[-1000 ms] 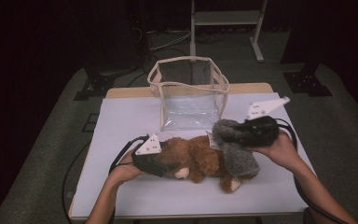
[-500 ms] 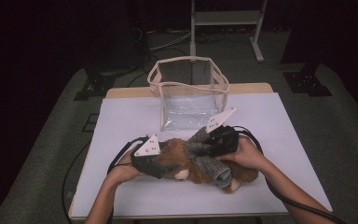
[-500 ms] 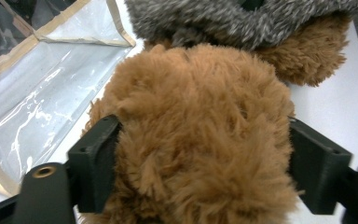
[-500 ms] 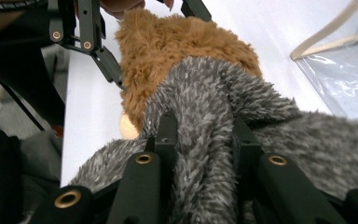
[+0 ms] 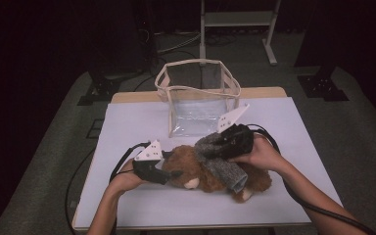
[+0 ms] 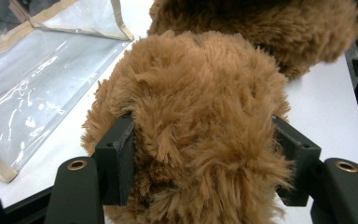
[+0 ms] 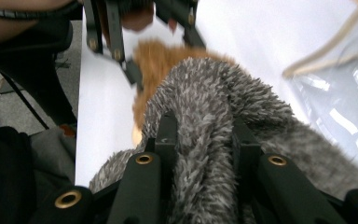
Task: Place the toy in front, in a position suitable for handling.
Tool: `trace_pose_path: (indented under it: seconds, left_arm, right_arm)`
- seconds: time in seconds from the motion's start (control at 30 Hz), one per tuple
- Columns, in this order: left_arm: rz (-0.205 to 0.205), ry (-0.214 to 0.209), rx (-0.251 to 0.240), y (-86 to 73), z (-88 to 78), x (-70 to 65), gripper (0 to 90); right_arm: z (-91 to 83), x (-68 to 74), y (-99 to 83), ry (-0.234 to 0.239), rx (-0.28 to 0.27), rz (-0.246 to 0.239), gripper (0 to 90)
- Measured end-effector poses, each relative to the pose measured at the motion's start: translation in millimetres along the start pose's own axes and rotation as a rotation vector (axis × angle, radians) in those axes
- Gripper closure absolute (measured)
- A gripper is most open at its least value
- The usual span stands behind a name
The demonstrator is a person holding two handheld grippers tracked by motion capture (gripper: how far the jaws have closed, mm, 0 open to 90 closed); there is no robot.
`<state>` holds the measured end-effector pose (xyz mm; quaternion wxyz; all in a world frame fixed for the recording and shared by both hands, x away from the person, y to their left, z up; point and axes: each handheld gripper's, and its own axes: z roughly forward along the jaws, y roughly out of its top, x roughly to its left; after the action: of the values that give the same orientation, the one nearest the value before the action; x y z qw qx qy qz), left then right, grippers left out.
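Two soft toys lie on the white table [image 5: 127, 122] just in front of the clear bag [image 5: 198, 93]: a brown teddy bear [image 5: 196, 166] with a grey plush [image 5: 220, 161] draped over it, so I judge the step in hand is gripping both before bagging. Left gripper [image 5: 169, 174], low and level, has just been closing and now clenches the bear's fur. Right gripper [image 5: 213, 147], angled across, pinches the grey plush; next I would lift toward the bag's open top.
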<state>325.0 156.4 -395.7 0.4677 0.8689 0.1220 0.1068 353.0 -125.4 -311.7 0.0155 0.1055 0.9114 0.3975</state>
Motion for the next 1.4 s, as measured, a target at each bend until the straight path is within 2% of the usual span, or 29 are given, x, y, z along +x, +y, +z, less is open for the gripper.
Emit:
trace_pose_path:
  seconds: [0.03,0.07,0.13,0.17,0.2,0.23,0.27,0.33,0.4,0.43,0.5,0.53,0.57,0.6,0.67,0.7,0.8,0.83,0.93,1.03,1.17,1.3,1.33,1.37,1.4]
  left_arm:
    - [0.004,0.0,-0.001,0.5,0.9,-1.0,34.9]
    - [0.004,0.0,-0.001,0.5,0.9,-1.0,34.9]
    - [-0.002,0.001,-0.009,-0.5,2.8,-2.5,34.9]
    - [-0.002,0.001,-0.009,-0.5,2.8,-2.5,34.9]
    - [0.0,0.0,-0.008,-0.8,3.4,-3.3,34.9]
    - [0.004,0.003,-0.005,-0.8,3.1,-4.1,34.8]
    - [0.004,0.003,-0.005,-0.8,3.1,-4.1,34.6]
    - [0.011,0.001,0.008,-1.9,2.8,-4.3,33.4]
    - [0.011,-0.004,0.005,-2.5,1.0,-3.3,31.8]
    - [0.004,0.007,0.009,-1.5,-0.2,-2.5,24.8]
    - [-0.01,0.021,0.033,0.3,-2.3,-0.6,22.4]
    - [-0.012,0.025,0.046,0.4,-3.0,0.5,19.8]
    - [-0.024,0.029,0.056,-1.2,-4.7,2.4,20.1]
    - [-0.024,0.029,0.056,-1.2,-4.7,2.4,23.0]
    - [-0.028,0.019,0.037,-3.1,-4.9,3.0,26.3]
    - [-0.029,0.019,0.035,-3.2,-4.3,2.9,32.2]
    - [-0.033,0.014,0.032,-3.7,-2.9,2.4,35.2]
    - [-0.03,0.008,0.023,-4.2,-2.2,1.8,36.5]
    - [-0.022,0.003,0.023,-3.9,-1.9,1.1,37.1]
    - [-0.018,-0.004,0.017,-4.5,-1.3,-0.4,37.0]
    - [-0.009,-0.008,0.025,-6.5,-2.2,-1.5,36.0]
    - [-0.008,-0.007,0.027,-6.0,-1.8,-1.7,35.5]
    - [-0.002,-0.008,0.028,-6.3,-2.1,-1.1,35.3]
    - [-0.002,-0.008,0.028,-6.3,-2.1,-1.1,35.2]
    - [-0.002,-0.009,0.028,-6.4,-2.1,-0.8,35.1]
  right_arm:
    - [4.3,1.1,11.8,0.014,-0.008,-0.017,69.7]
    - [4.3,1.1,11.8,0.014,-0.008,-0.017,69.7]
    - [23.4,6.5,23.5,0.028,0.01,-0.04,69.7]
    - [23.4,6.5,23.5,0.028,0.01,-0.04,69.7]
    - [39.3,8.8,25.3,0.043,0.014,-0.048,69.7]
    - [46.9,9.8,24.7,0.056,0.023,-0.05,69.6]
    - [46.9,9.8,24.7,0.056,0.023,-0.05,69.6]
    - [60.9,12.4,17.8,0.065,0.04,-0.065,69.4]
    - [60.0,11.4,15.1,0.071,0.031,-0.057,69.5]
    - [54.6,9.1,7.4,0.047,0.038,-0.057,69.5]
    - [52.4,7.6,4.0,0.044,0.036,-0.049,69.5]
    - [48.6,4.7,-2.2,0.037,0.04,-0.029,69.6]
    - [43.4,0.3,-10.6,0.03,0.032,-0.013,69.6]
    - [43.4,0.3,-10.6,0.03,0.032,-0.013,69.6]
    - [37.5,-2.6,-16.1,0.031,0.023,0.009,69.6]
    - [35.9,-1.9,-14.6,0.028,0.02,0.012,69.6]
    - [36.7,1.3,-8.6,0.02,0.017,-0.008,69.6]
    - [39.5,4.1,-0.6,0.023,0.011,-0.02,69.6]
    - [45.6,5.8,8.6,0.028,0.0,-0.037,69.6]
    - [62.8,11.1,24.4,0.048,-0.018,-0.051,69.6]
    - [69.9,14.8,26.8,0.048,-0.003,-0.077,69.5]
    - [54.3,7.0,16.6,0.011,0.0,-0.045,69.4]
    - [40.8,-1.7,7.4,-0.035,0.007,-0.027,69.4]
    - [40.8,-1.7,7.4,-0.035,0.007,-0.027,69.4]
    - [26.5,-11.5,-3.5,-0.072,0.003,0.014,69.3]
